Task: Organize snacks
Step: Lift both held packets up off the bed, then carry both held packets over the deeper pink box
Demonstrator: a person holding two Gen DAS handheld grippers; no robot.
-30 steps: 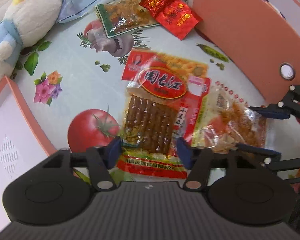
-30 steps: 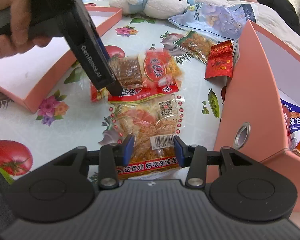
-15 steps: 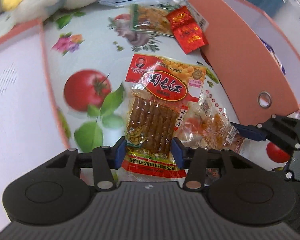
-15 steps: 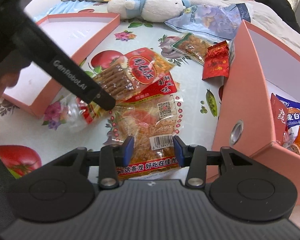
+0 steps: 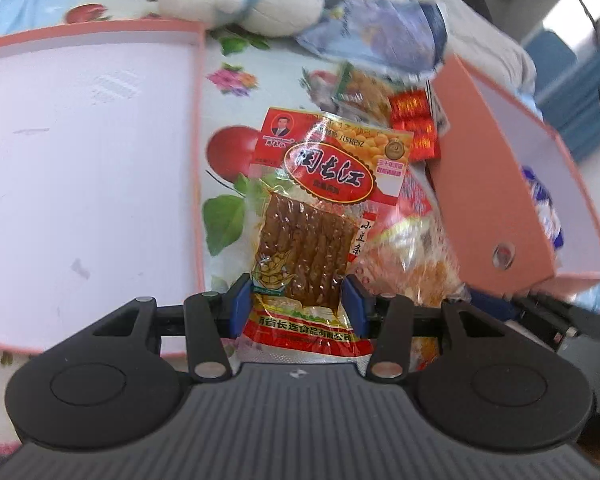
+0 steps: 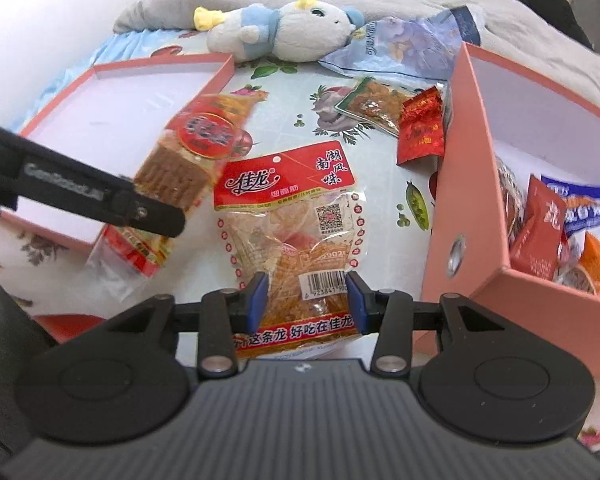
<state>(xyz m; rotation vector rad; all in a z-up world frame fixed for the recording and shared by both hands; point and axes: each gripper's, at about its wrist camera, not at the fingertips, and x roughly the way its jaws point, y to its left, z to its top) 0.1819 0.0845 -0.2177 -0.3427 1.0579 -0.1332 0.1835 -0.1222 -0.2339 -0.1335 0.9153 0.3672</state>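
My left gripper (image 5: pixel 298 304) is shut on the lower end of a red-labelled pack of brown strips (image 5: pixel 324 184) and holds it above the flowered tablecloth. In the right wrist view that pack (image 6: pixel 196 152) hangs tilted from a black finger (image 6: pixel 152 216) beside the pink lid. My right gripper (image 6: pixel 307 300) is shut on the bottom of a clear pack of orange shreds (image 6: pixel 296 232) with a red header. The same orange pack (image 5: pixel 416 264) shows at the right in the left wrist view.
A pink box (image 6: pixel 460 160) with several snack bags (image 6: pixel 548 216) stands at the right. Its shallow lid (image 6: pixel 120 112) lies at the left. Behind are a plush toy (image 6: pixel 284 28), a blue bag (image 6: pixel 400 44), a green-edged pack (image 6: pixel 376 104) and red packets (image 6: pixel 420 128).
My left gripper closed on the brown-strip pack, lifted it off the orange pack and swung it left toward the lid. The orange pack's red header is now uncovered.
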